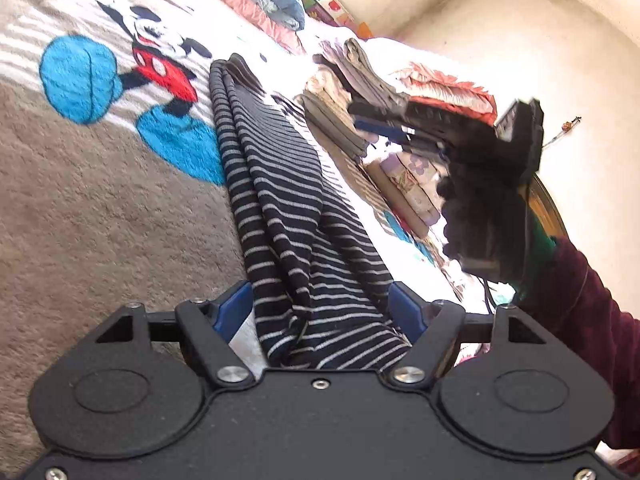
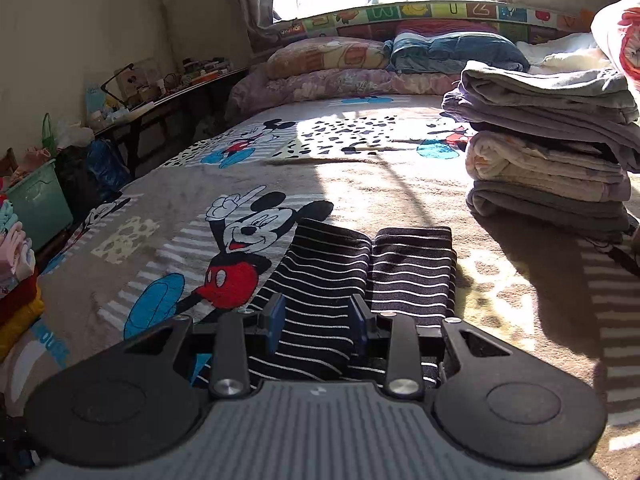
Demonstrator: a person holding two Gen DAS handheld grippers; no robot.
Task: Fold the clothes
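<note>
A black garment with thin white stripes (image 1: 272,184) lies lengthwise on a Mickey Mouse blanket (image 1: 100,220). Its near end is bunched and raised between the blue pads of my left gripper (image 1: 320,304), which is shut on it. In the right wrist view the same garment (image 2: 412,272) lies flat in two side-by-side panels. My right gripper (image 2: 318,320) sits low over the near part with its jaws apart and the cloth running beneath them. The left wrist view shows the right gripper (image 1: 356,116) up at the right, held by a gloved hand (image 1: 480,216) with a maroon sleeve (image 1: 580,300).
A tall stack of folded clothes (image 2: 548,168) stands on the bed just right of the garment. Pillows and rolled quilts (image 2: 360,64) line the far end under the window. A cluttered side table (image 2: 168,100) and a green bin (image 2: 36,200) stand off the bed's left edge.
</note>
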